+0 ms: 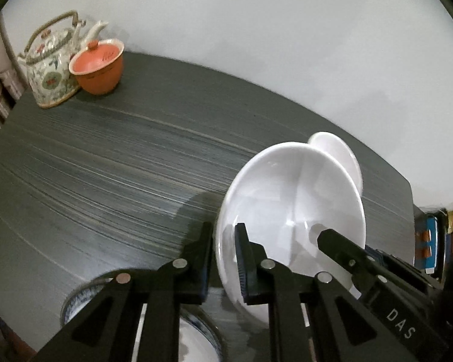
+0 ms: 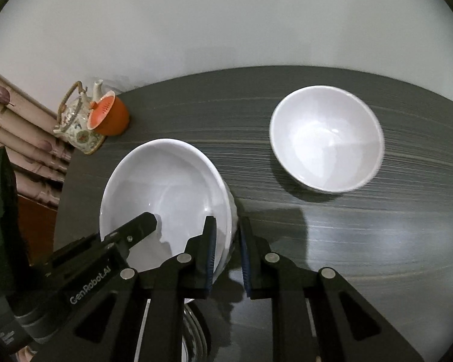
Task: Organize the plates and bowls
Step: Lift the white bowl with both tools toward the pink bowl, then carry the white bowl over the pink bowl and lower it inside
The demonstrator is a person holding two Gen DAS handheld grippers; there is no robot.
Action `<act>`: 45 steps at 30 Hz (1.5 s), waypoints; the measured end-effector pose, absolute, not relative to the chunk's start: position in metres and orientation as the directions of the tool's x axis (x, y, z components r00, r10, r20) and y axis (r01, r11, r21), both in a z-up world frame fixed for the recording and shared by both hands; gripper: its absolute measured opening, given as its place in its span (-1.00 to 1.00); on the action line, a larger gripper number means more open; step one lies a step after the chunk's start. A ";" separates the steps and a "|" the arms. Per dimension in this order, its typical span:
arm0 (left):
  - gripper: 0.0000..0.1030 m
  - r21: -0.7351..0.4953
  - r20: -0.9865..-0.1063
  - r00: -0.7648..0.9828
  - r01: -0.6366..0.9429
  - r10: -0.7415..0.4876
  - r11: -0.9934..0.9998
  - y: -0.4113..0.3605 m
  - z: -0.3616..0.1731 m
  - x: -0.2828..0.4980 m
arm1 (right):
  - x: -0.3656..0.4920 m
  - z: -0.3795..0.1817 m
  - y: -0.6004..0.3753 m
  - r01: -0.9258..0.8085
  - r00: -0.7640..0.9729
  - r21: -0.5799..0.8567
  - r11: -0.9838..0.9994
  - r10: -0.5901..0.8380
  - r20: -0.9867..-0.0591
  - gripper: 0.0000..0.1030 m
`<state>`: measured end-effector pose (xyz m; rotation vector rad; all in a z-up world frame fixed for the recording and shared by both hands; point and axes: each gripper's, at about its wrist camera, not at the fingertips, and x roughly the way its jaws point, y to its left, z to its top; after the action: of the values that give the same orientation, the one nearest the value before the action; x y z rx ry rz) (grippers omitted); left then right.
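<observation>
Both grippers clamp the same white bowl (image 2: 166,187), one on each side of its rim. The bowl sits over the near middle of the dark grey table (image 1: 105,166), its mouth facing up and tipped a little towards the cameras; being round, it has no long axis to speak of. Whether its base touches the table cannot be told.

The left gripper (image 1: 223,256) points steeply down, its two black fingers closed on the bowl's left rim, one pad outside the wall and one inside. The right gripper (image 2: 228,253) also points steeply down and pinches the right rim in the same way, with the wall of the bowl pressed between the blue-edged pads. Each gripper's tip shows in the other's view, reaching into the bowl from the opposite side.

A second white bowl (image 2: 326,138) stands upright on the table, far and to the right of the held one, well apart from it. At the far left corner a floral teapot (image 1: 51,66) with a rope handle stands touching an orange lidded cup (image 1: 98,66).

Just below the grippers, at the near edge, lies a blue-patterned dish (image 1: 75,301), mostly hidden by the fingers.
</observation>
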<state>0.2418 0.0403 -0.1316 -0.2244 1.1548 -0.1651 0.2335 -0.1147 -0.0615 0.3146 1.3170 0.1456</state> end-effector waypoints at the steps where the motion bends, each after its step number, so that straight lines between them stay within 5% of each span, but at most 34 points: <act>1: -0.72 -0.259 -0.882 0.401 0.022 -0.246 0.966 0.038 -0.127 0.233 | 0.228 -0.055 -0.119 0.077 0.256 0.309 0.948 0.281 -0.925 -0.71; 24: -0.72 -0.261 -0.864 0.399 0.168 -0.307 0.951 -0.052 -0.068 0.119 | 0.105 0.014 -0.194 0.170 0.340 0.319 0.932 0.249 -0.907 -0.70; 45: -0.72 -0.215 -0.924 0.270 0.214 -0.269 0.953 -0.092 -0.131 0.059 | 0.014 -0.027 -0.228 0.274 0.277 0.288 0.918 0.211 -0.937 -0.70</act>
<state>0.0591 -0.0917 -0.1315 -0.0506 1.2556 -0.3258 0.0139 -0.2279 -0.0274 0.4374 1.3020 -0.0441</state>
